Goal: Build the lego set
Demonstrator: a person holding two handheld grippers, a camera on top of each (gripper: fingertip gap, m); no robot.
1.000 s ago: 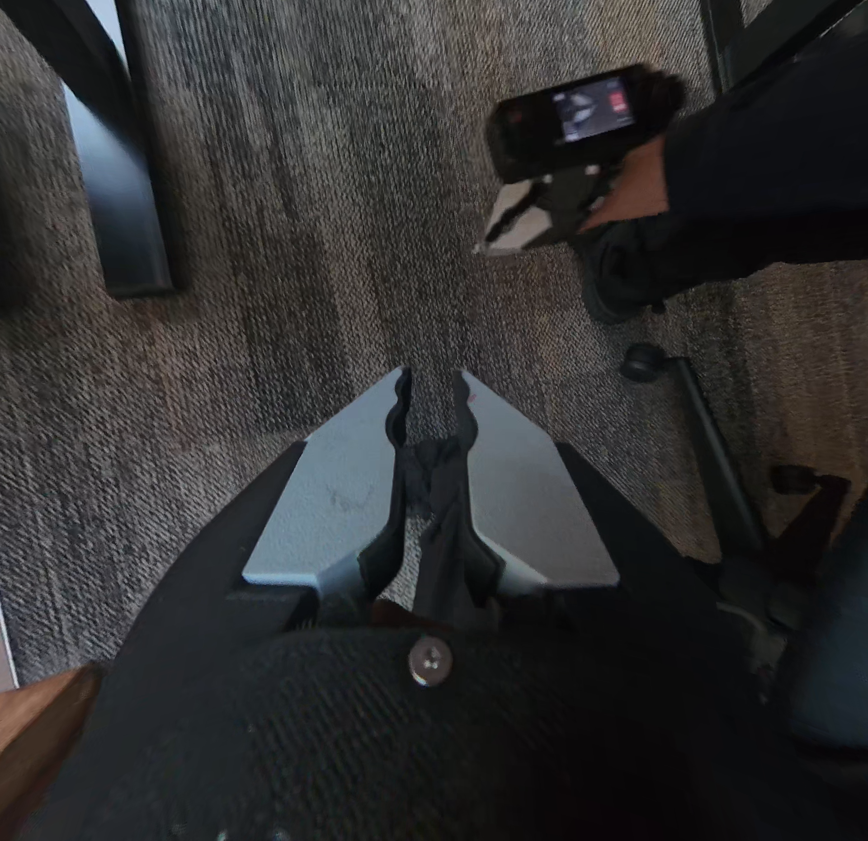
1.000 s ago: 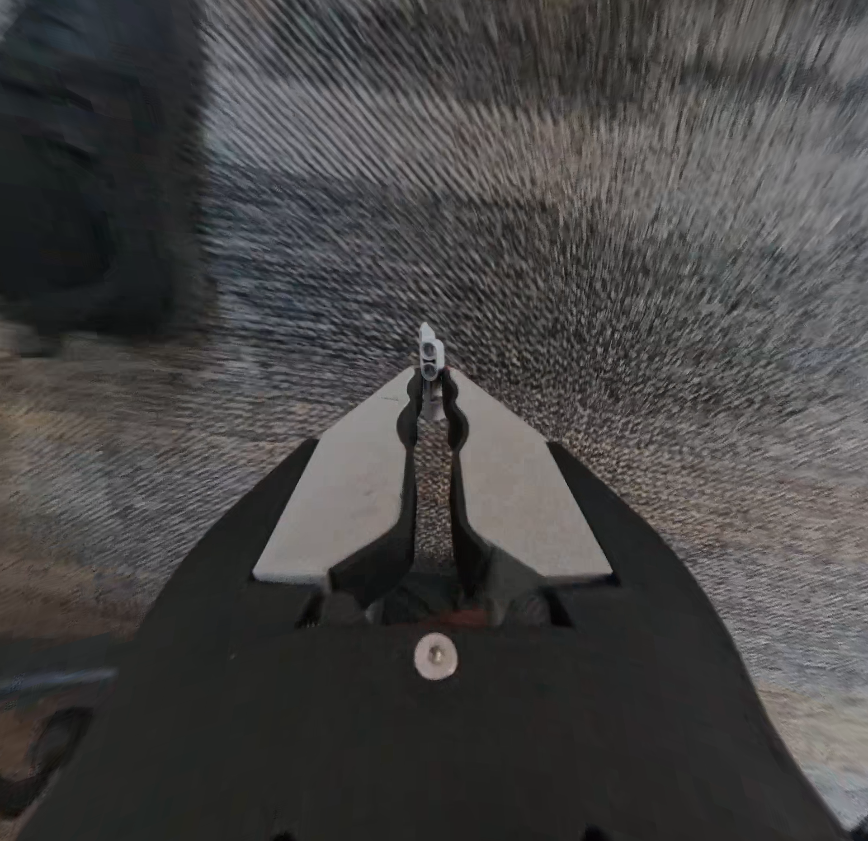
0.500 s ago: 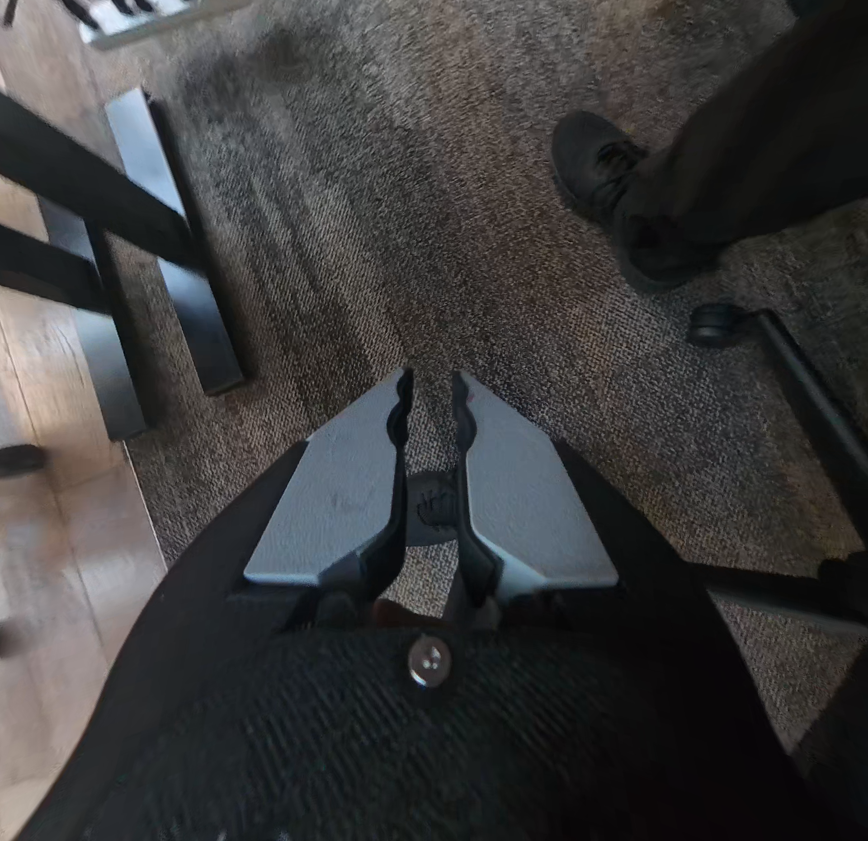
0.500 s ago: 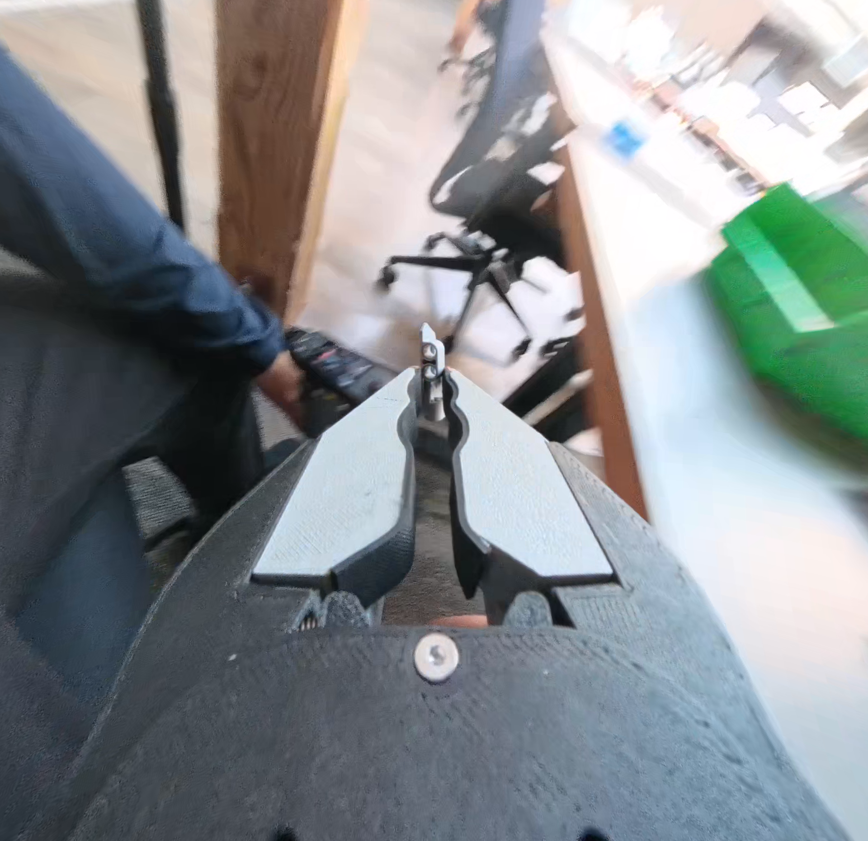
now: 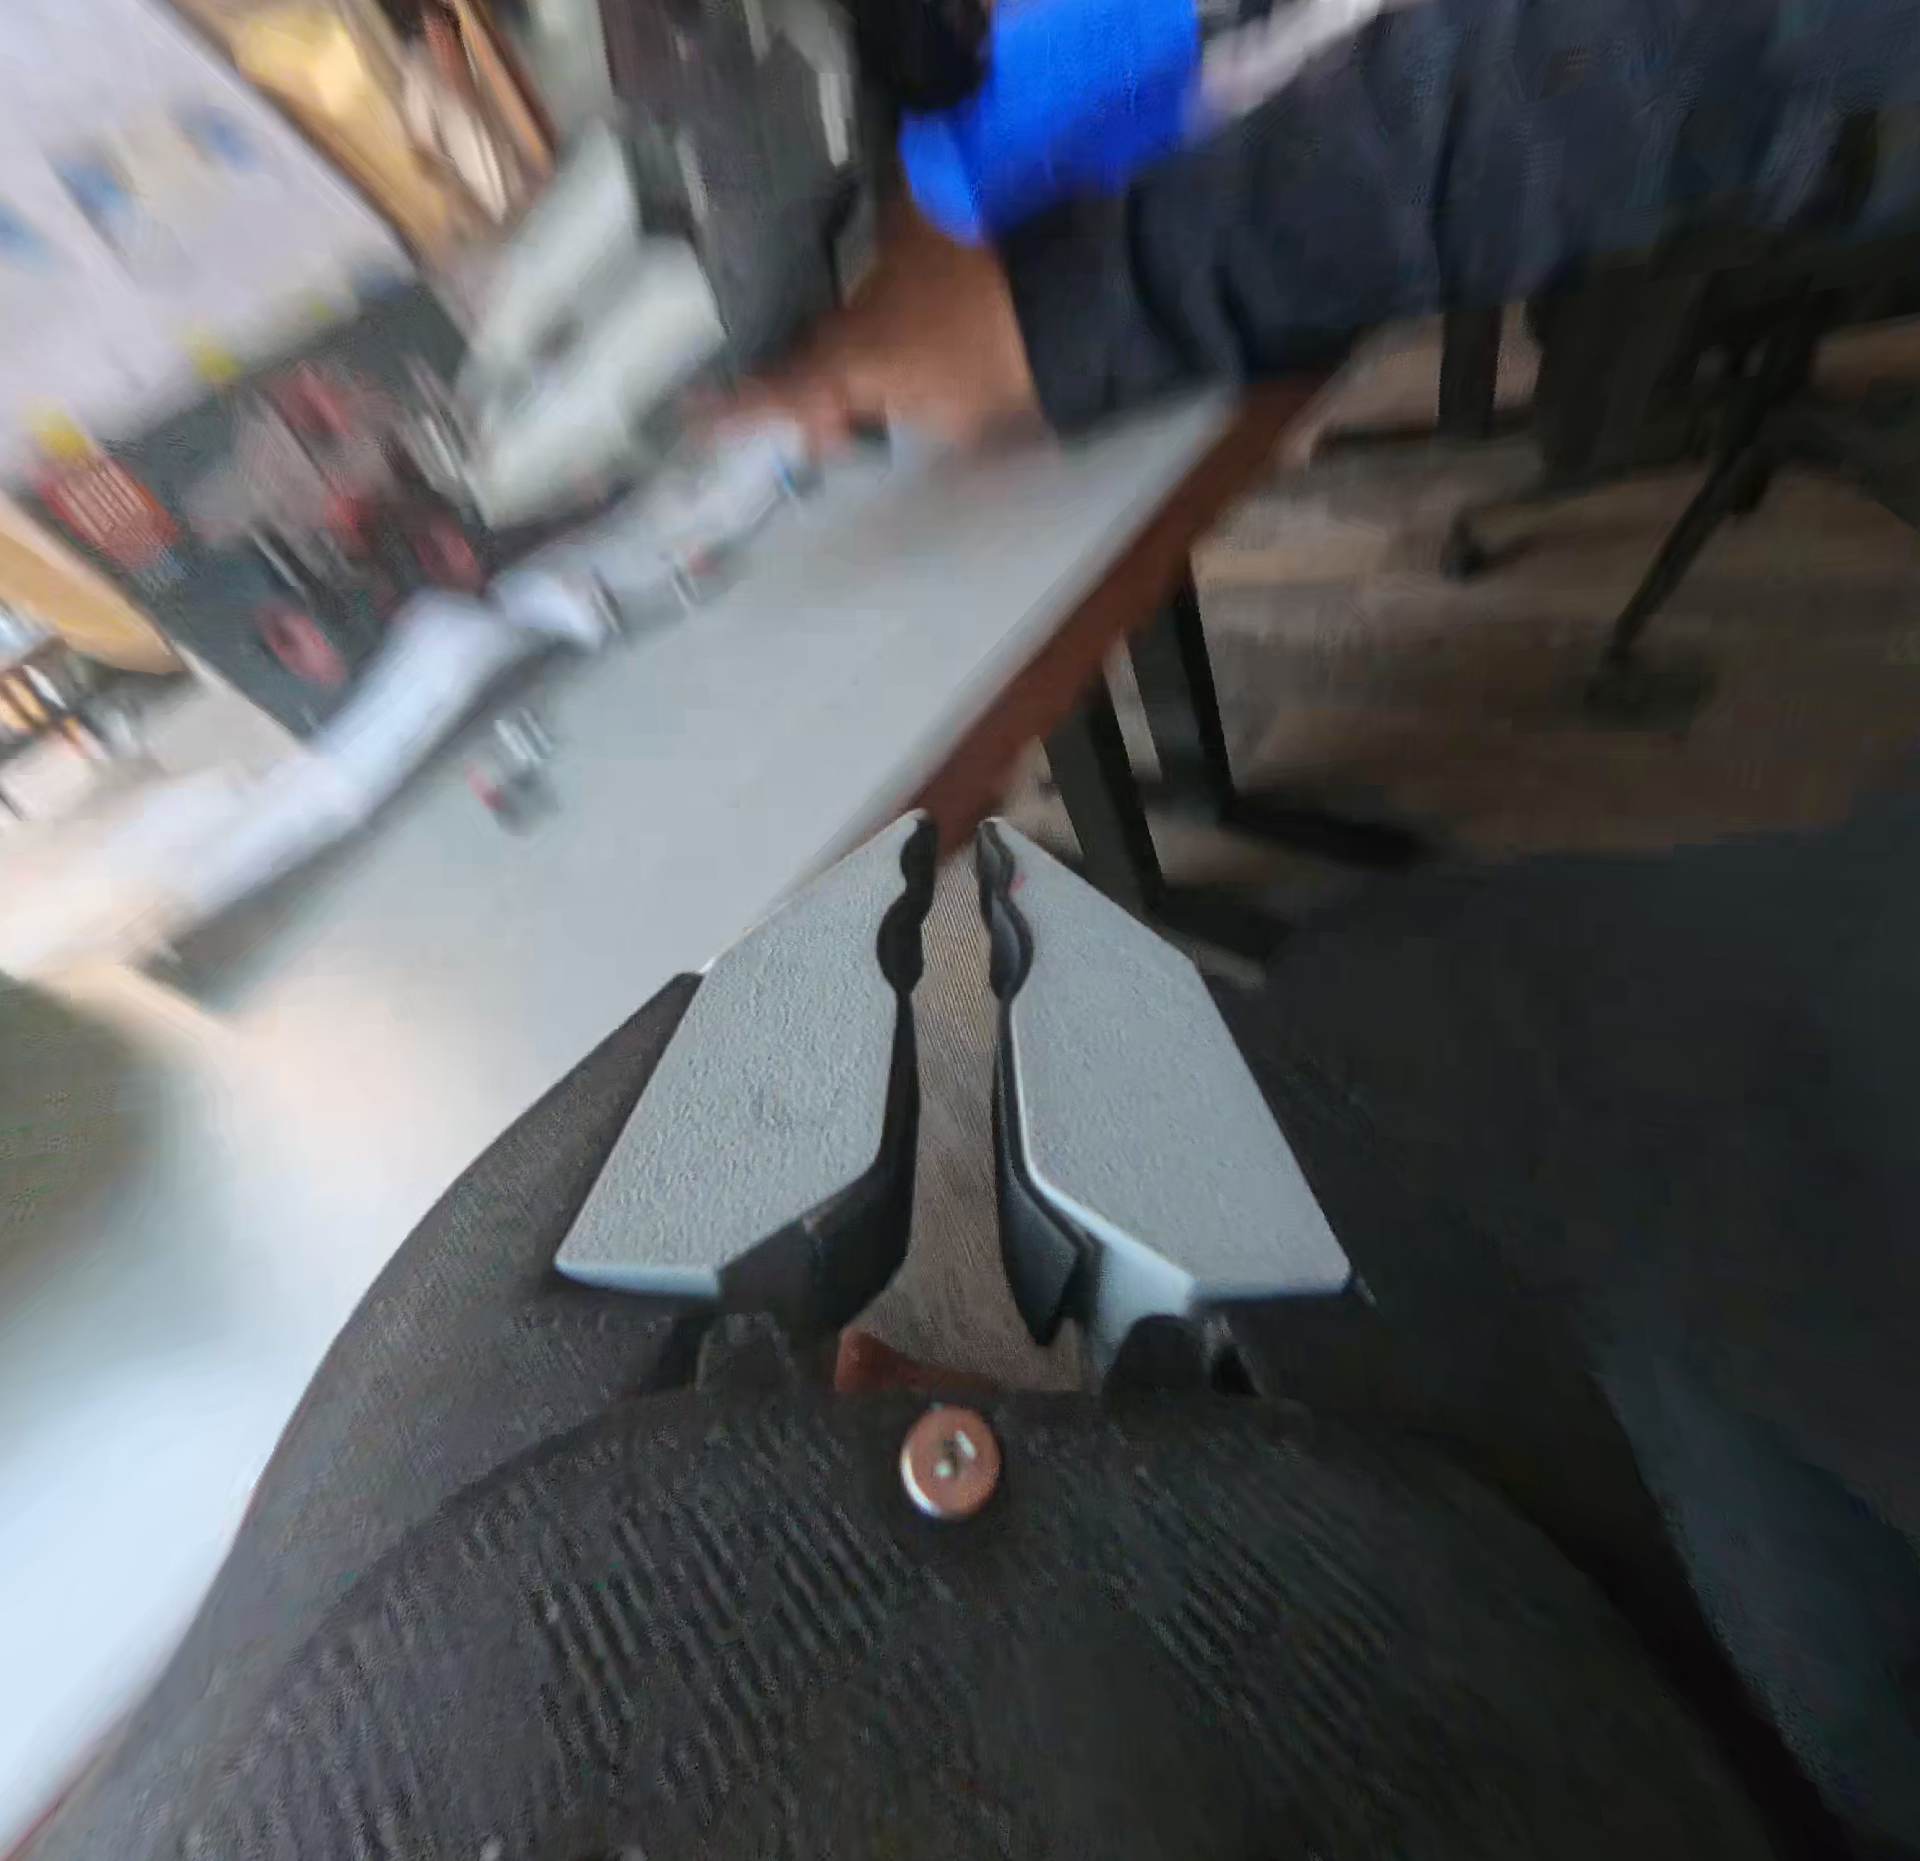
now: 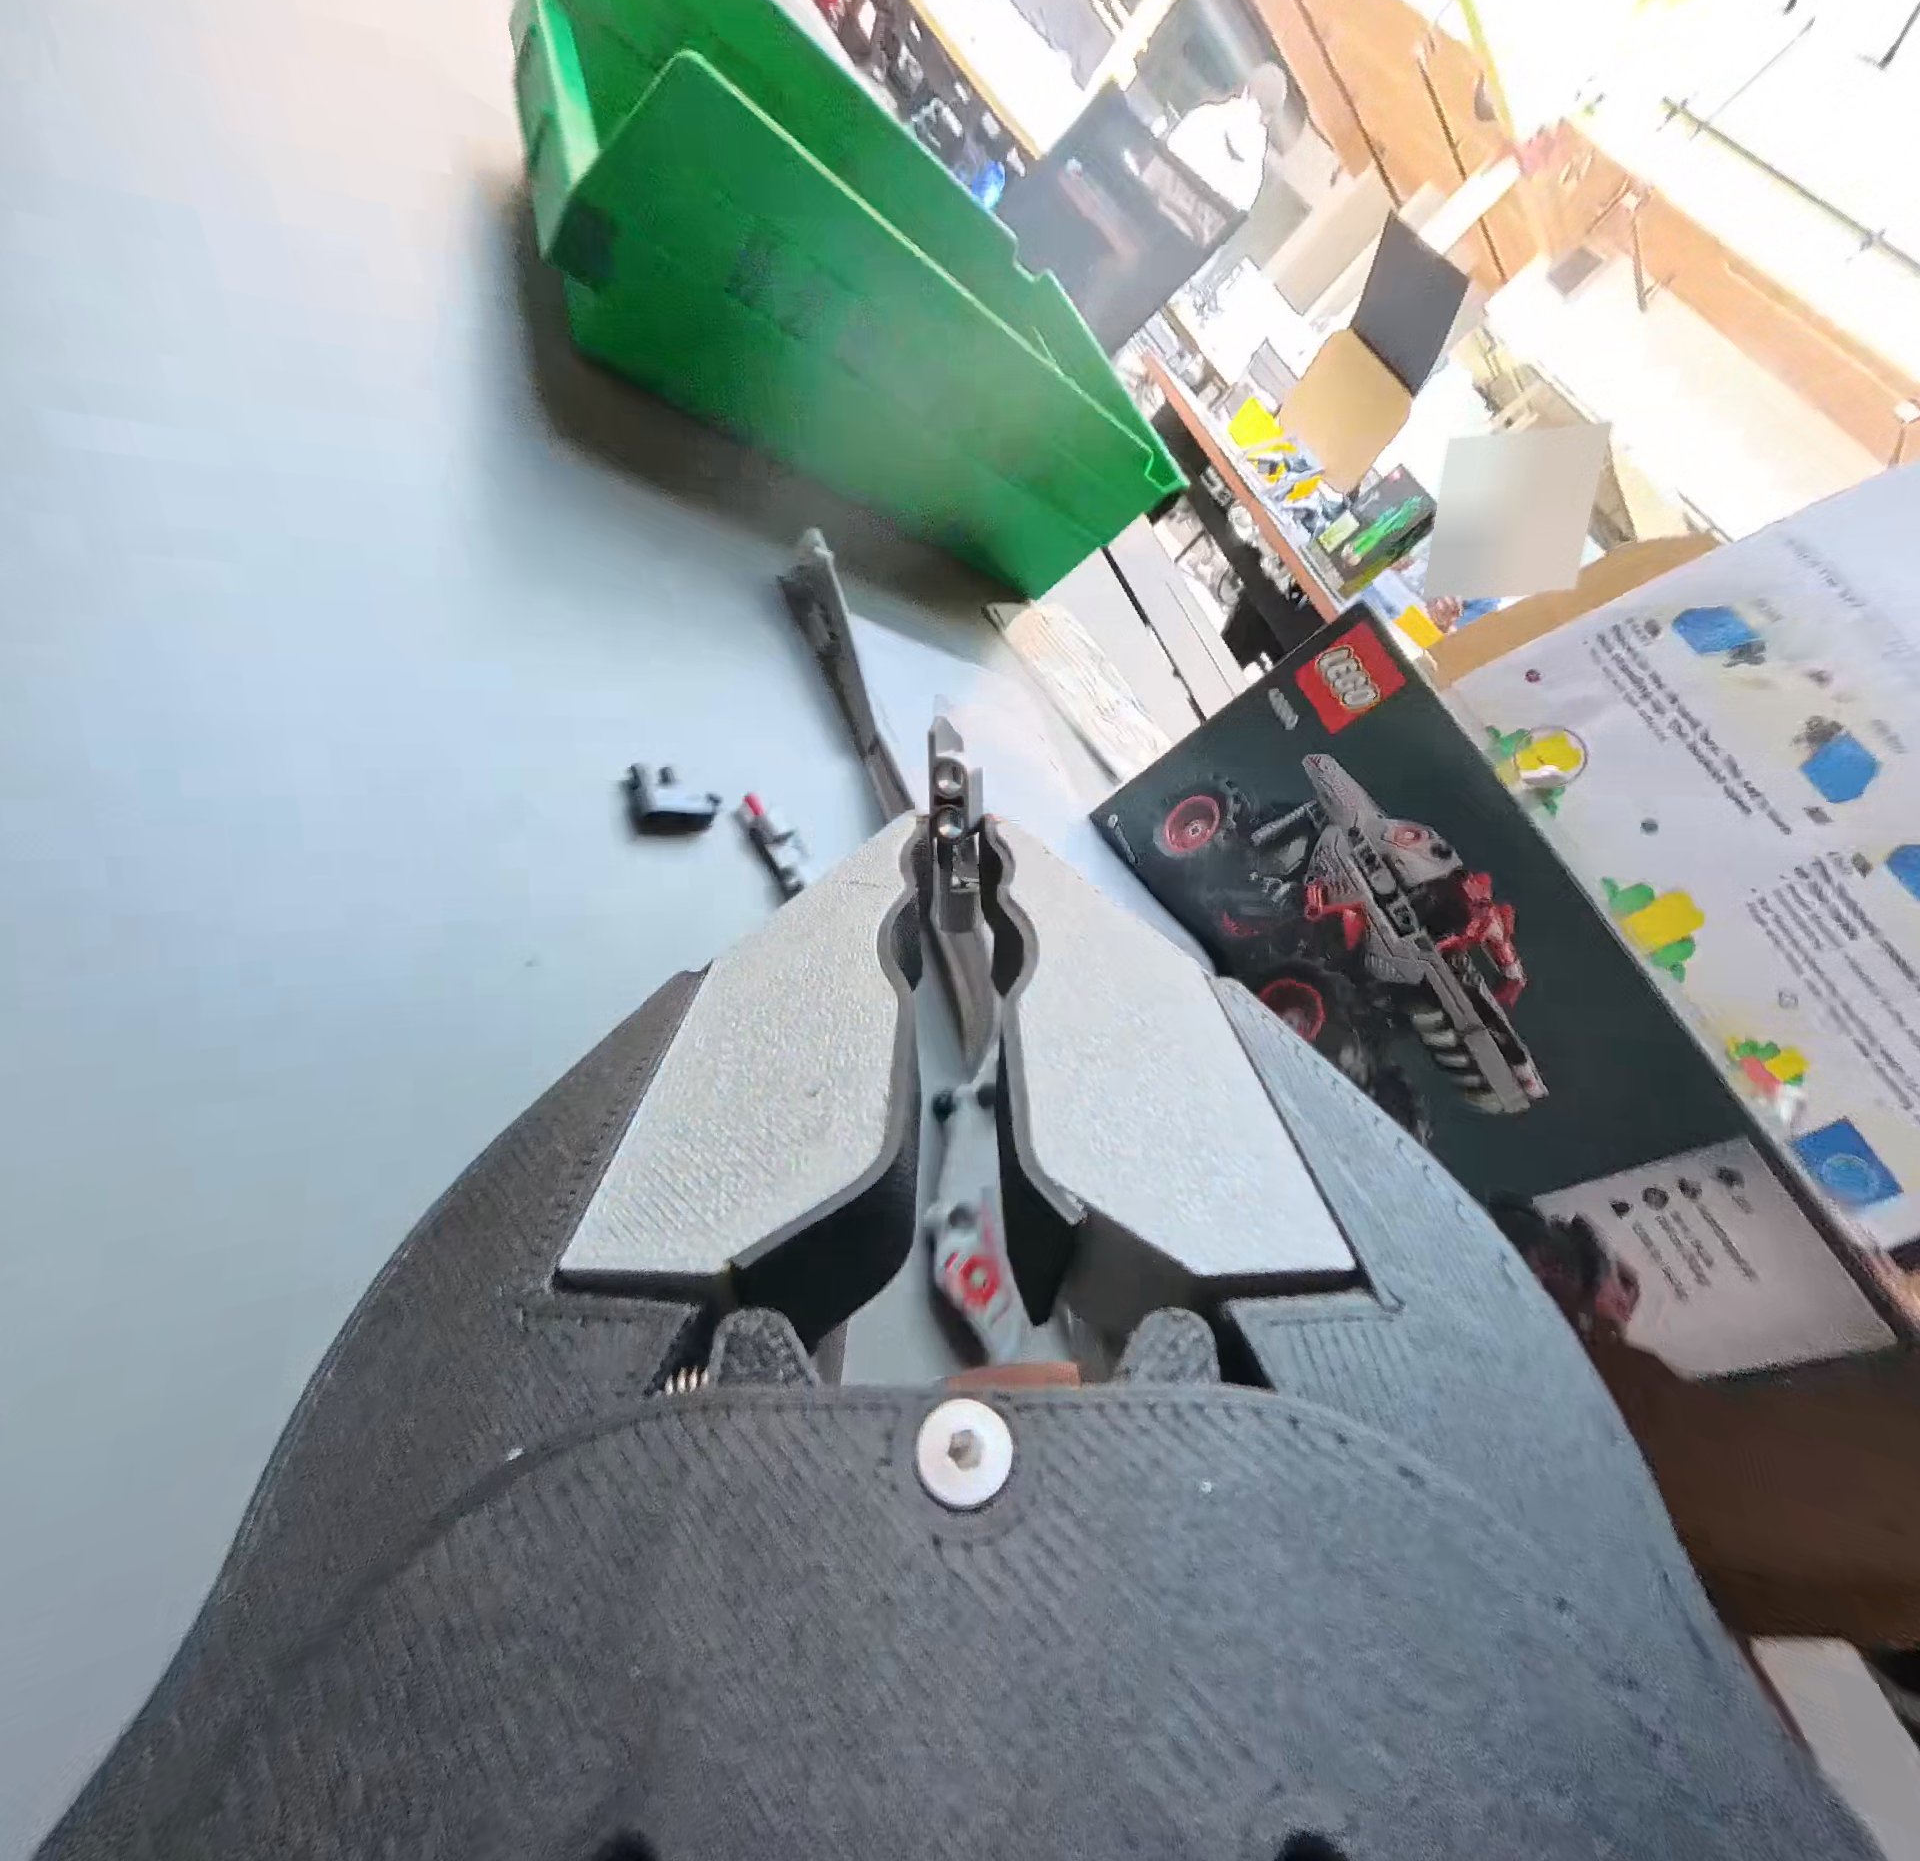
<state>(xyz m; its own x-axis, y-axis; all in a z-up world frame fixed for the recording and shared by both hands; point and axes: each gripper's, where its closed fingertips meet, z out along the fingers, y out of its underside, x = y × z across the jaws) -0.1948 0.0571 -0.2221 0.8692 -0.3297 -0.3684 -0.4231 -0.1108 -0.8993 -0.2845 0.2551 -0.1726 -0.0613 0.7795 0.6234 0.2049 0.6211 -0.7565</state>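
Note:
My right gripper [image 6: 954, 850] is shut on a small grey lego beam [image 6: 952, 783] that sticks out past the fingertips, held above the grey table [image 6: 260, 668]. Through the gap between its fingers I see a grey part with red markings [image 6: 971, 1261]; whether it lies on the table or belongs to the held beam I cannot tell. A small dark lego piece [image 6: 670, 795], a red-tipped pin [image 6: 774, 840] and a long grey part [image 6: 842, 679] lie on the table ahead. My left gripper [image 5: 956, 845] is empty, its jaws nearly together, near the table's edge [image 5: 1091, 606]; that view is blurred.
A green bin [image 6: 831, 284] stands at the far side of the table. The dark lego box [image 6: 1403, 928] and a white instruction sheet [image 6: 1714, 824] lie to the right. A person's dark sleeve [image 5: 1403, 201] reaches over the table. Chair legs [image 5: 1662, 585] stand on the carpet. Some 25 cm of space lies between my two pairs of fingers. The left gripper is farther from the small dark lego piece [image 6: 670, 795], some 20 cm, than the right, some 9 cm.
Both views have swung up from the carpet floor to the table. The right gripper still holds the grey beam. The left jaws have drawn closer together.

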